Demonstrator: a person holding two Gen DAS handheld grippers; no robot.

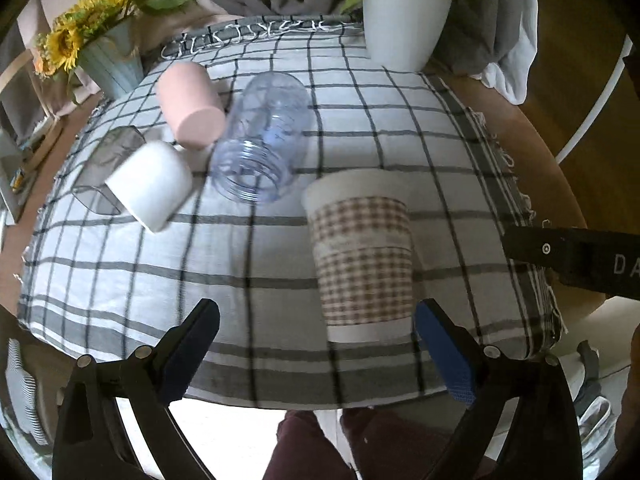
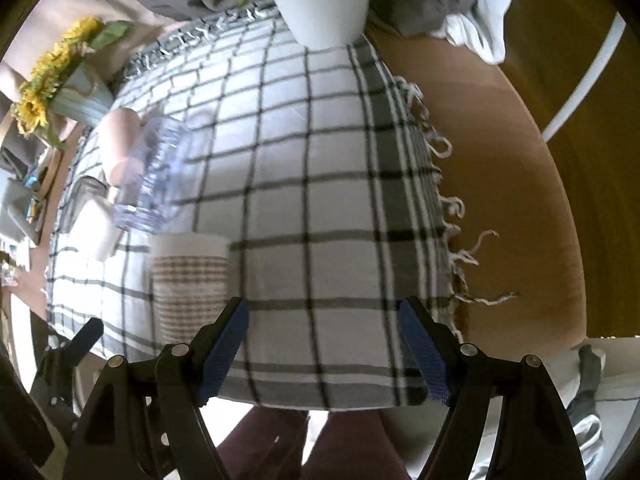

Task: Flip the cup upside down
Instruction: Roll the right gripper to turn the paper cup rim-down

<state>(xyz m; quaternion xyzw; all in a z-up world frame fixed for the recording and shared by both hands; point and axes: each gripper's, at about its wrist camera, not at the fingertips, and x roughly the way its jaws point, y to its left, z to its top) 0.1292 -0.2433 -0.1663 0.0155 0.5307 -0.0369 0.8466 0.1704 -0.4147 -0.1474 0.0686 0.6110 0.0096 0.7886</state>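
Observation:
A checked paper cup (image 1: 362, 256) stands on the plaid cloth (image 1: 400, 140), its wider white rim end toward the far side; it also shows in the right wrist view (image 2: 190, 280). My left gripper (image 1: 318, 328) is open and empty, just in front of the cup, which sits nearer its right finger (image 1: 444, 356). My right gripper (image 2: 322, 332) is open and empty above the cloth's near edge, to the right of the cup. A clear plastic jar (image 1: 264, 140) lies on its side behind the cup.
A pink cup (image 1: 190, 106), a white cup (image 1: 150, 184) and a dark glass (image 1: 106, 170) lie at the left. A sunflower vase (image 1: 112, 56) and a white plant pot (image 1: 402, 24) stand at the back. The right gripper's body (image 1: 580, 256) shows at the right edge.

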